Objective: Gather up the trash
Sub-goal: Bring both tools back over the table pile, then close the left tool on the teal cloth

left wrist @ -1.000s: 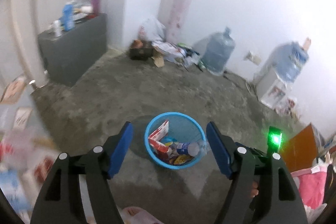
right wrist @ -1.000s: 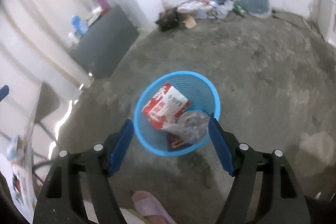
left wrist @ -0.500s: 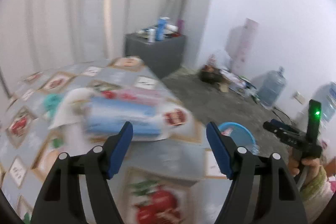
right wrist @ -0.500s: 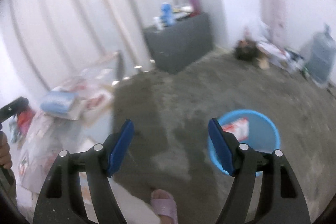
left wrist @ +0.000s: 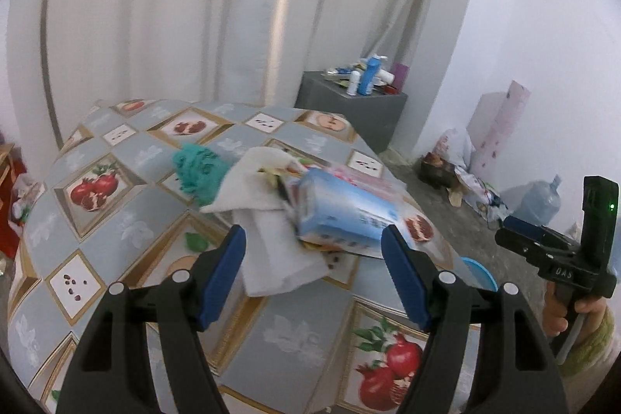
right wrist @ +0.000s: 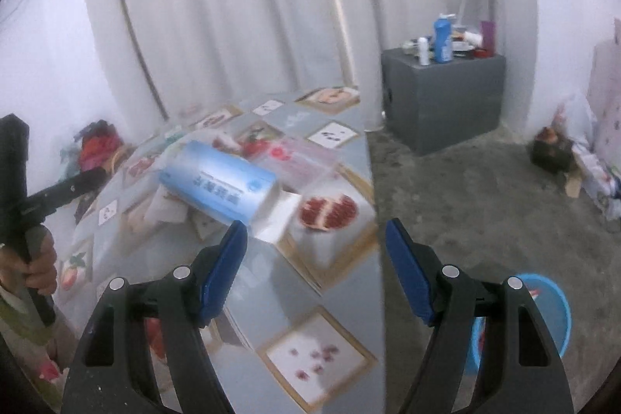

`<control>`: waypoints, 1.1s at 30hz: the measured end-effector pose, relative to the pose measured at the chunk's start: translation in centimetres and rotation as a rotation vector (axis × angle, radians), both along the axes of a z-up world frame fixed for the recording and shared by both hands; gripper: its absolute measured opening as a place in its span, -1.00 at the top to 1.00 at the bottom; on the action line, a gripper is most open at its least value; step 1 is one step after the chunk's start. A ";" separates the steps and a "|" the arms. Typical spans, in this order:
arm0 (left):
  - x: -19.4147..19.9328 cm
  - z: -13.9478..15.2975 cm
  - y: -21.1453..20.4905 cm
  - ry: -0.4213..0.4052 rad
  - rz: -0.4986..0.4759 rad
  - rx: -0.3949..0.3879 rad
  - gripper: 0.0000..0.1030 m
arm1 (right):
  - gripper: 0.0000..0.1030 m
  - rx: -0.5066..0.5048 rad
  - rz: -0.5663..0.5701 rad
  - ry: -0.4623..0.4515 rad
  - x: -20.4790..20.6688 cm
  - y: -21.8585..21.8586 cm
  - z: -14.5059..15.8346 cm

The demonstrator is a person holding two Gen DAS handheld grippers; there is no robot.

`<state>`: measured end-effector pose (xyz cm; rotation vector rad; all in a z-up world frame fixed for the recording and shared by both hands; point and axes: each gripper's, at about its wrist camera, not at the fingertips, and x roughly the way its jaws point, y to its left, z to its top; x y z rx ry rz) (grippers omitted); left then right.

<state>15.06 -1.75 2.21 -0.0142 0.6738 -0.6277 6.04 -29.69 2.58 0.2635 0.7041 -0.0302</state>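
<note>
Blue carton (left wrist: pixel 341 216) lies on table (left wrist: pixel 128 189), just beyond left gripper (left wrist: pixel 312 280); both it and right gripper (right wrist: pixel 316 272) spread, empty.

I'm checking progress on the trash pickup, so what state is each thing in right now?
left gripper: open, empty, aimed at the table.
right gripper: open, empty, over the table's edge.
blue box: on its side atop the white paper, not gripped.
white paper: crumpled, on the table.
teal cloth: bunched, beside the paper.
blue bin: upright on the floor, trash inside.
</note>
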 end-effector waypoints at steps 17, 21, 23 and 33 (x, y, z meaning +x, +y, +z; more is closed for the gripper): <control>13.1 -2.0 0.1 0.083 0.122 0.021 0.08 | 0.12 0.159 -0.096 0.153 15.2 -0.5 -3.1; 15.4 -2.9 -1.1 0.082 0.131 0.064 0.16 | 0.25 0.133 -0.107 0.209 17.5 0.5 -4.7; 16.1 -3.6 -1.7 0.082 0.131 0.098 0.18 | 0.30 0.116 -0.111 0.235 18.0 0.9 -5.4; 15.9 -6.3 -3.2 0.047 0.102 0.261 0.69 | 0.48 0.026 -0.106 0.281 17.8 2.6 -6.2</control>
